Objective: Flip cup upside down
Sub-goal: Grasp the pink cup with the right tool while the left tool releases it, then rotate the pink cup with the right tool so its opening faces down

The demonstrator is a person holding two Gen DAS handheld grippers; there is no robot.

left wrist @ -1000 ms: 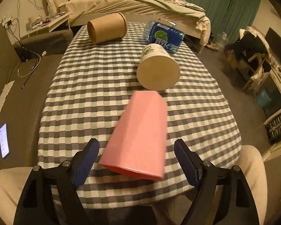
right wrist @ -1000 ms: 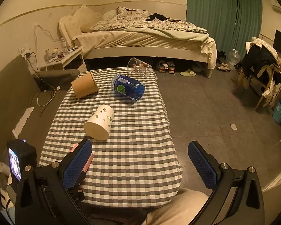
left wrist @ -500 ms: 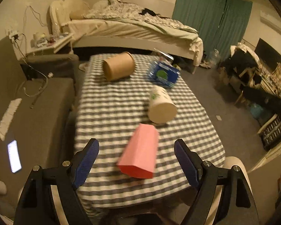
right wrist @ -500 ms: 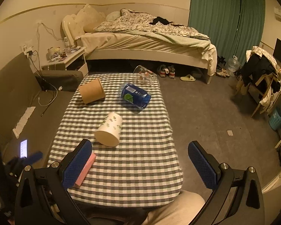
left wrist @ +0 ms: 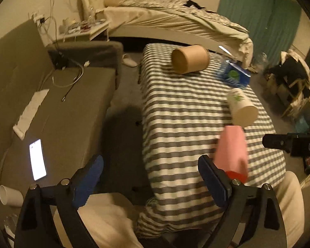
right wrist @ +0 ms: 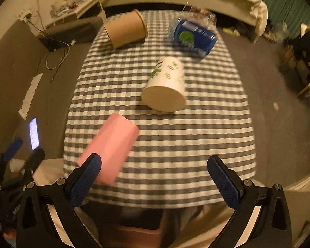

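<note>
A pink cup (right wrist: 110, 147) stands upside down near the front left of the checked table (right wrist: 196, 134); it also shows in the left wrist view (left wrist: 232, 150). A white cup with a leaf print (right wrist: 165, 86) lies on its side behind it. My left gripper (left wrist: 153, 181) is open and empty, off the table's left edge, above the floor gap. My right gripper (right wrist: 155, 177) is open and empty above the table's front edge, right of the pink cup.
A brown paper cup (right wrist: 125, 29) and a blue-labelled bottle (right wrist: 191, 36) lie on their sides at the table's far end. A grey sofa (left wrist: 57, 111) with a lit phone (left wrist: 37, 162) is on the left. A bed (left wrist: 175, 20) stands behind.
My left gripper has pulled back from the pink cup and swung left off the table. My right gripper has moved forward and down over the table's front.
</note>
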